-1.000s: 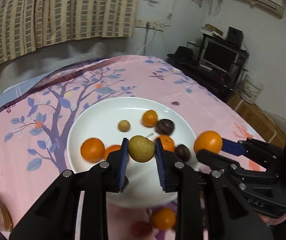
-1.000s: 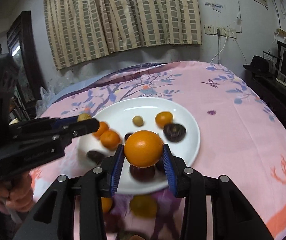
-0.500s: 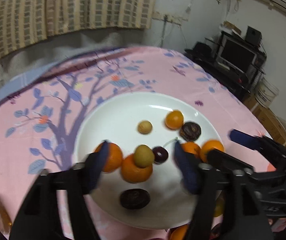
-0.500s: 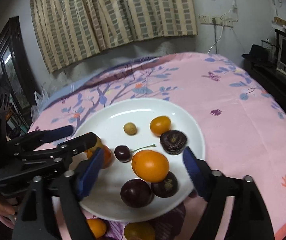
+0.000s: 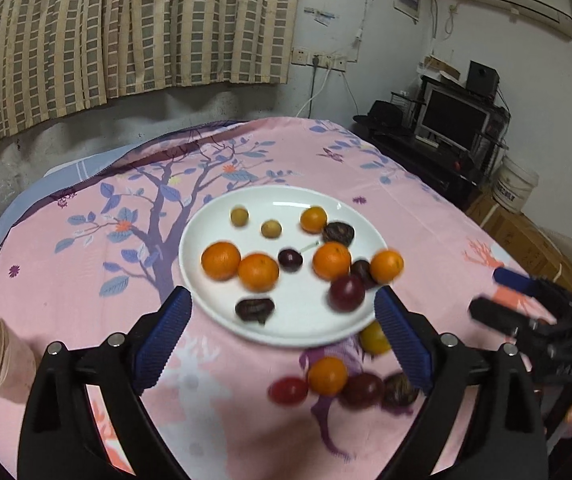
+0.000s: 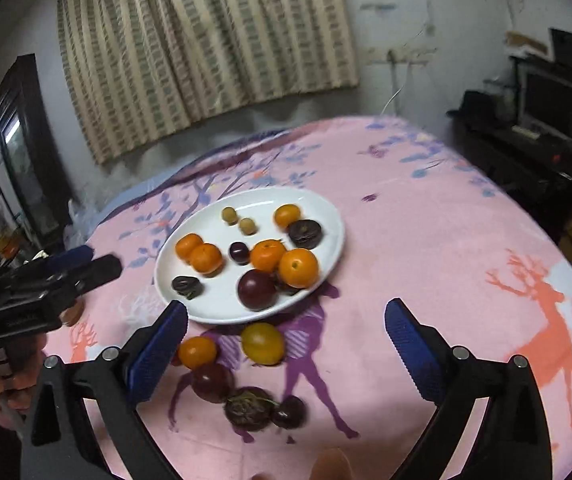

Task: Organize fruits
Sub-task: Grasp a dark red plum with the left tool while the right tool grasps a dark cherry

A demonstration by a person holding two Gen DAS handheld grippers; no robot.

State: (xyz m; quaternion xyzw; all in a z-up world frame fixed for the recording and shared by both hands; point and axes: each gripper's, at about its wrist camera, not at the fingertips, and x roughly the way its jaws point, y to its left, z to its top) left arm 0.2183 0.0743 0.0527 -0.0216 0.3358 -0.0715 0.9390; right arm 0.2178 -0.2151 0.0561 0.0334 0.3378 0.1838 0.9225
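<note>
- Both the left gripper (image 5: 282,340) and the right gripper (image 6: 286,354) are held wide apart, empty.
- Loose fruits (image 6: 262,343) lie near the table's front edge, beside the plate (image 6: 335,216).
- Round, smooth, probably soft-skinned: each is best pinched gently across its middle.

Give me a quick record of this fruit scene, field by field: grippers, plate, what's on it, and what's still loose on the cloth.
left gripper: open, empty, near the plate's near edge
right gripper: open, empty, over the loose fruit
plate: white, on the pink tablecloth
on plate: several oranges, dark plum, cherry, two small yellow-green fruits, dark wrinkled fruits
off plate: yellow fruit, small orange, some dark red fruits, all near the plate's near edge
task state: unfinished
</note>
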